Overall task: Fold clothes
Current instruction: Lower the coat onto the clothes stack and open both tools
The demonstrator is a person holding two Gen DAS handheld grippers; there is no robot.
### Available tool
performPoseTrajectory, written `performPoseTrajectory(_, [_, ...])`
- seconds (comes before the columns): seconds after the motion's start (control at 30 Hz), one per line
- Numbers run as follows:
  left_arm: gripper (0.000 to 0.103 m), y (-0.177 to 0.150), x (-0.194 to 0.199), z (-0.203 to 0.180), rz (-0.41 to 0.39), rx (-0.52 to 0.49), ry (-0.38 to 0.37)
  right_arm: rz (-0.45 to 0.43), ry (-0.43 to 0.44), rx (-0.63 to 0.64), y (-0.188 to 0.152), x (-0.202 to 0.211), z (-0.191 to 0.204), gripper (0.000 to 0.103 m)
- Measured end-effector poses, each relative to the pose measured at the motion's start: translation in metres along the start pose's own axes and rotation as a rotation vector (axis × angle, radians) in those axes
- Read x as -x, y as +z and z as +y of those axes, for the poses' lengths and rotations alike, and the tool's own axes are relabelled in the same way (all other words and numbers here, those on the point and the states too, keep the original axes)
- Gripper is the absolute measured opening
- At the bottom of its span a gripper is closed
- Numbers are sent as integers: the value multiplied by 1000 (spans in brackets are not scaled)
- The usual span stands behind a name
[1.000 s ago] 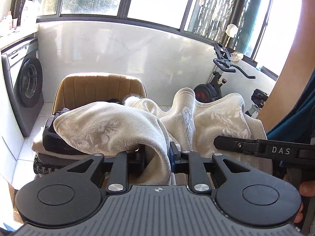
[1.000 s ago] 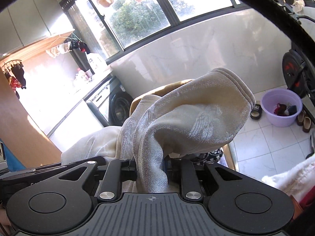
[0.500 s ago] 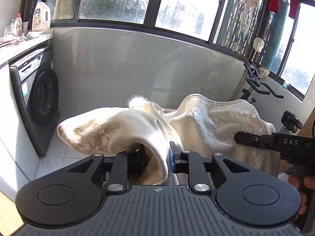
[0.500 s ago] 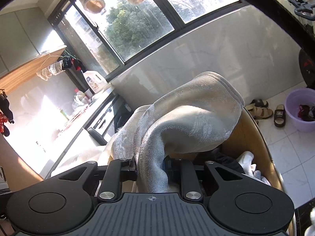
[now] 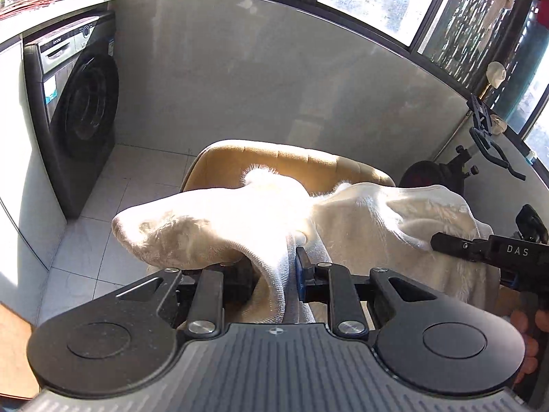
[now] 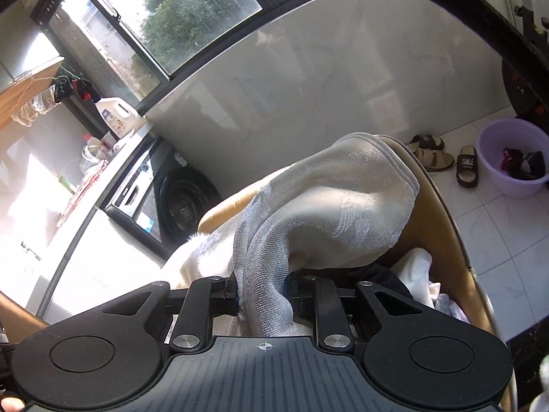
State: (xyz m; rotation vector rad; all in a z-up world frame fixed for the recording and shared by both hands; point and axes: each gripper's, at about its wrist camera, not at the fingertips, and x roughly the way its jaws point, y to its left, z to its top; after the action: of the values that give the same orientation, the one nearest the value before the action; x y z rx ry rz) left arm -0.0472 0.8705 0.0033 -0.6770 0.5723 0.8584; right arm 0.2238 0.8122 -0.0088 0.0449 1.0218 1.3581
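Note:
A cream plush garment (image 5: 219, 230) hangs between both grippers, above a tan upholstered chair (image 5: 295, 161). My left gripper (image 5: 274, 274) is shut on one bunched edge of it; the cloth drapes over the fingers and hides the pads. In the right wrist view the same garment (image 6: 329, 206) folds over my right gripper (image 6: 264, 295), which is shut on another edge. That right gripper (image 5: 480, 250) also shows in the left wrist view, at the right side of the cloth. The chair (image 6: 435, 219) holds more clothes, white and dark, under the garment.
A dark front-loading washing machine (image 5: 79, 110) stands at the left under a counter. An exercise bike (image 5: 480, 151) is at the right by the windows. On the tiled floor lie sandals (image 6: 432, 158) and a purple basin (image 6: 514, 158) with clothes. A detergent jug (image 6: 116, 116) sits on the counter.
Both grippers have swung across the room with the garment still clamped and dropped lower; the chair has come into view beneath the cloth and the washing machine has shifted closer at the left.

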Motion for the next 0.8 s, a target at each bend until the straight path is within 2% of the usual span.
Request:
performPoseTrajectory(0.1, [26,-5,-31,5,31,-41,72,47,-35,-15,3,-28,-25,19])
performPoseTrajectory(0.13, [34,-8,-48,10,76,-65,118,69,-60,-24,2,-39,-36,23])
performPoseTrajectory(0.17, [45,-13,-63,15,124,-77,166,101,-114,-35,-1,-51,-49,26])
performPoseTrajectory(0.23, [57,-15,-61,27,142,-51,188,157,-227,-64,-10,-73,-75,42])
performPoseTrajectory(0.27, [62,-17,-60,33,151,-38,199,168,-272,-88,-14,-76,-88,46])
performPoseTrajectory(0.3, [63,-18,-60,39,160,-25,210,162,-281,-126,-17,-74,-99,53])
performPoseTrajectory(0.37, [66,-21,-58,50,177,0,232,134,-275,-188,-24,-60,-115,56])
performPoseTrajectory(0.43, [66,-16,-36,52,140,-8,248,103,-300,-188,-27,-42,-118,59])
performPoseTrajectory(0.53, [66,-13,-5,43,95,-33,201,28,-321,-95,-31,-9,-101,60])
performPoseTrajectory(0.57, [66,-14,2,40,93,-50,175,4,-313,-54,-30,2,-92,62])
performPoseTrajectory(0.63, [66,-24,12,27,104,-108,115,-34,-295,48,-36,17,-67,74])
performPoseTrajectory(0.67, [66,-29,13,18,108,-130,95,-41,-284,101,-38,19,-57,74])
performPoseTrajectory(0.77, [69,-50,5,0,127,-183,44,2,-268,235,-50,10,-32,74])
performPoseTrajectory(0.8, [70,-58,-4,0,147,-183,53,34,-287,243,-56,1,-32,74])
